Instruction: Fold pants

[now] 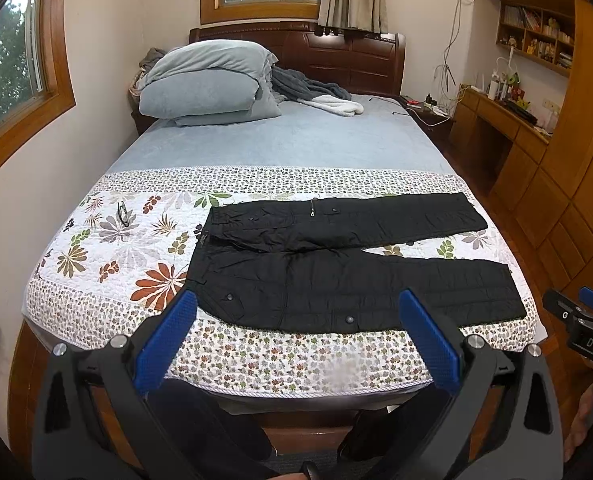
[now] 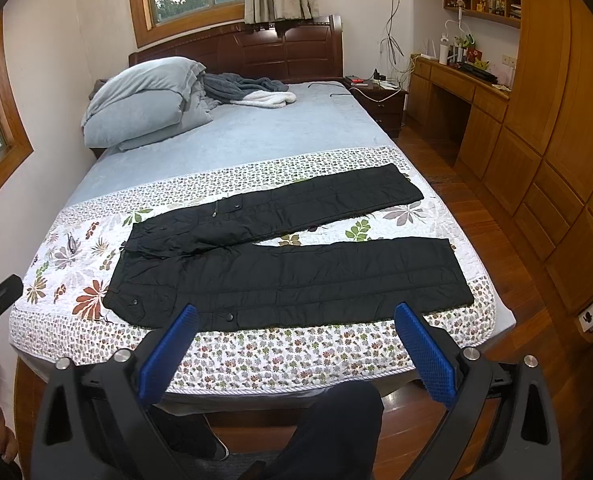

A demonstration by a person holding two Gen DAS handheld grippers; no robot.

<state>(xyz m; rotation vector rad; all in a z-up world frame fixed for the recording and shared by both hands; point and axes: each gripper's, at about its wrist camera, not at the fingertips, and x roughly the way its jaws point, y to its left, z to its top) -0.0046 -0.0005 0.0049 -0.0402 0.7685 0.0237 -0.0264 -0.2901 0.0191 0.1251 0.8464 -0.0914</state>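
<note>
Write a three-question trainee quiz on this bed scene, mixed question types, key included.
1. True or false: the black pants lie spread flat on the floral quilt, legs apart.
2. The left gripper is: A) open B) shut on cloth.
3. Which way does the waistband point from the person's side?

Key: 1 true. 2 A; the right gripper is open too, neither touching the pants. 3 Left, toward the eyeglasses on the quilt.
</note>
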